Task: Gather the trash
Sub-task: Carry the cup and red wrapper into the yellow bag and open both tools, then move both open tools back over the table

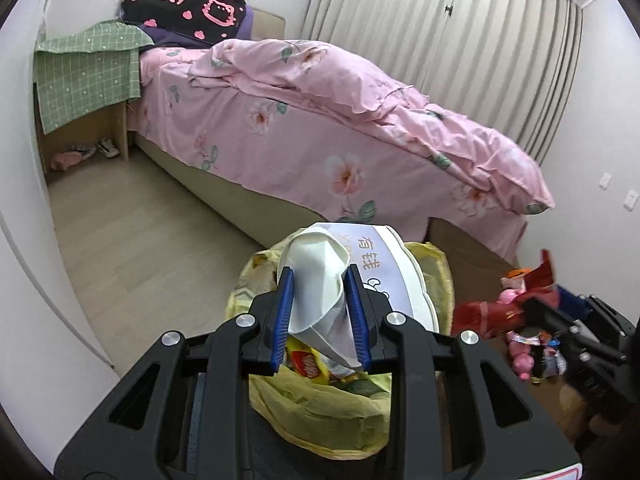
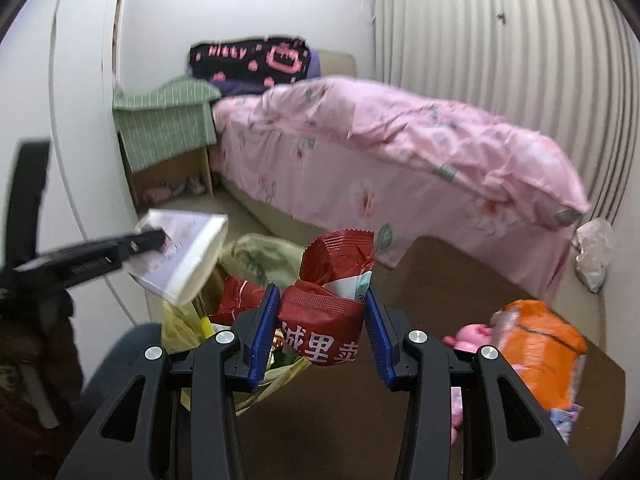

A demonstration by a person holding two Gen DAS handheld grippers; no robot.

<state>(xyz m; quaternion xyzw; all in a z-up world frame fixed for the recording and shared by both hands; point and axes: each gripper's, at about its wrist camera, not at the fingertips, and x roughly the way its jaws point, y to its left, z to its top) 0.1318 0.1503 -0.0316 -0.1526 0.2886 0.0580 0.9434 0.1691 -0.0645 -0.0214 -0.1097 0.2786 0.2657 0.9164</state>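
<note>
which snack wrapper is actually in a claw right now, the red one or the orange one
The red wrapper, clamped in the right claw. The orange wrapper lies loose off to its right.

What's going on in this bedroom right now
A person is clearing up trash with a gripper in each hand. The left gripper is shut on a white paper cup, held over a yellow plastic bag that already has wrappers in it. The right gripper is shut on a red snack wrapper close beside that bag. An orange packet and other wrappers lie on the brown surface by the pink bed.
</note>
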